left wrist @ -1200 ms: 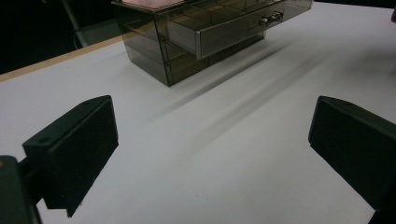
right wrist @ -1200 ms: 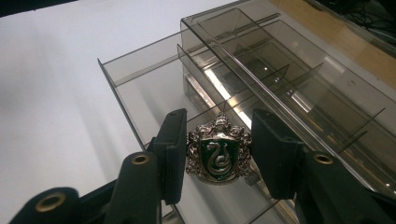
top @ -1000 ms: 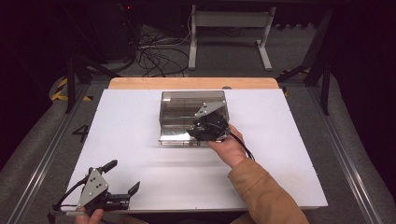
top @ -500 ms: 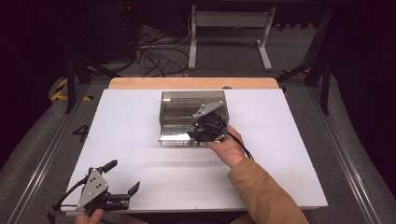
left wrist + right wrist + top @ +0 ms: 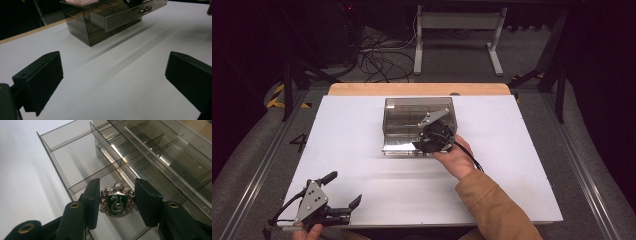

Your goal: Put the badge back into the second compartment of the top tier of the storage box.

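1. A smoky clear-plastic drawer organiser (image 5: 418, 120) stands on the white table top (image 5: 522, 165), well ahead of the left gripper (image 5: 343, 191) and directly under the right gripper (image 5: 428, 145).
2. Its upper drawer (image 5: 75, 167) is pulled out toward the person; thin clear dividers split it into compartments. The two compartments beyond the right gripper's jaws lie bare. In the left gripper view the drawer front carries two small silver knobs (image 5: 144, 10).
3. The right gripper is clamped on a small silver crest-shaped badge (image 5: 117, 200). It has a green enamel shield at its centre. The badge sits between the two black jaws, touching both, above the near part of the open drawer.
4. The shield bears a silver coiled serpent; no lettering can be read on it.
5. The left gripper rests at the near left of the table, its jaws wide apart with only bare white table top between them.
6. The number "4" (image 5: 300, 142) is marked on the grey floor, beside the table's left edge and ahead of the left gripper.
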The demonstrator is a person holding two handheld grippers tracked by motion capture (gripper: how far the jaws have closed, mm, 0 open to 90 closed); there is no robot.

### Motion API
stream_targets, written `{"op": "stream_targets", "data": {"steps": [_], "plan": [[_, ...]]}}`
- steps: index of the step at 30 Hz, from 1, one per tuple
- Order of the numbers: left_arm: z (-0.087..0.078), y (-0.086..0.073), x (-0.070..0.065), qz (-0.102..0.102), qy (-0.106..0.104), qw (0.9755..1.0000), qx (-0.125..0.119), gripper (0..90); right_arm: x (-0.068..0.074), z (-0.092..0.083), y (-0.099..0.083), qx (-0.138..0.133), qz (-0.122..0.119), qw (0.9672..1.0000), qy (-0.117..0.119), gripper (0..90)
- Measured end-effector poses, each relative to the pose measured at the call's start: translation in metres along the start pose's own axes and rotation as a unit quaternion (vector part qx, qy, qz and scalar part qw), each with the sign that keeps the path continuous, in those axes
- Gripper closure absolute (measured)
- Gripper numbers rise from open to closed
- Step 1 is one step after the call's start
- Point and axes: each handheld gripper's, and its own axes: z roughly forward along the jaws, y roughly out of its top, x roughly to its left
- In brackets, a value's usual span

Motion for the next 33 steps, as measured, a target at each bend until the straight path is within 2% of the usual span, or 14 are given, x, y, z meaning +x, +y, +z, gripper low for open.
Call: {"op": "stream_targets", "data": {"steps": [10,15,17,25,33], "plan": [[0.000,0.000,0.000,0.001,0.000,1.0000,-0.001,2.3,0.000,0.001,0.000,0.005,-0.002,1.0000,-0.001,56.6],[0.000,0.000,0.000,0.003,0.000,1.0000,0.000,2.3,-0.001,0.002,0.000,0.005,0.000,1.0000,0.001,52.8],[0.000,0.000,0.000,-0.002,-0.001,1.0000,0.000,2.3,0.000,0.001,0.000,0.004,-0.002,1.0000,0.001,52.5],[0.000,0.000,0.000,0.000,-0.001,1.0000,0.000,2.3,0.000,-0.008,0.001,-0.018,0.000,0.9998,0.006,47.8],[0.001,0.000,0.000,-0.002,-0.001,1.0000,0.000,2.3,-0.002,-0.026,0.001,-0.055,0.007,0.9984,0.011,35.3]]}}
